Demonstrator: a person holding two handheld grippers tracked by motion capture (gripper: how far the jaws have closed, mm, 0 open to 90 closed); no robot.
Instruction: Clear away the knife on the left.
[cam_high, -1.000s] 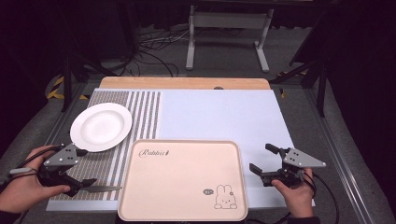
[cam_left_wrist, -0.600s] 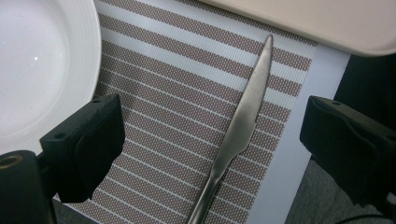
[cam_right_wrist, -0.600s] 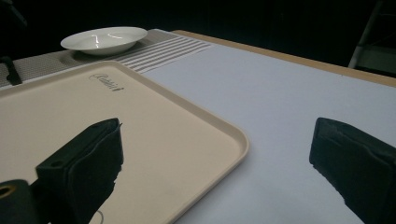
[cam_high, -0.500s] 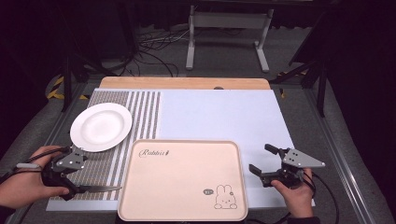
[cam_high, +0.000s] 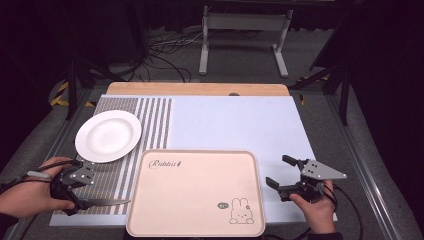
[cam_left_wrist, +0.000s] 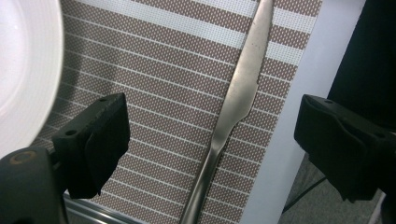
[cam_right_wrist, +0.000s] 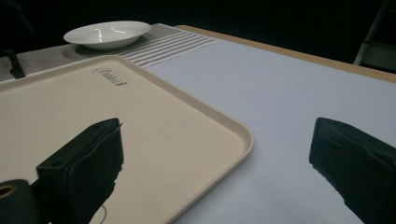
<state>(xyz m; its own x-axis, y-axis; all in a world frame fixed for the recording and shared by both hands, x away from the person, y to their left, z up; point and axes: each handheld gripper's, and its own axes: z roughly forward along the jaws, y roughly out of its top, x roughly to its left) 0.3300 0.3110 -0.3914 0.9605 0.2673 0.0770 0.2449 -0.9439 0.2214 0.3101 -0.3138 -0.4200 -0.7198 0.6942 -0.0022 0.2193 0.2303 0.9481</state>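
The knife (cam_left_wrist: 236, 102) lies flat on the striped mat (cam_high: 117, 175) at the lower left of the high view, just left of the tray (cam_high: 196, 192); the left hand-held gripper (cam_left_wrist: 210, 140) straddles it, jaws apart and just closing, pads clear of the metal; the right hand-held gripper (cam_high: 285, 172), lower right, stands wide apart beside the tray; the plate (cam_high: 108, 135) sits above the knife.

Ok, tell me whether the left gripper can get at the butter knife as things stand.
Probably yes. The left gripper hangs over the butter knife, jaws wide either side and just closing a little; nothing lies between them and the knife on the striped placemat.
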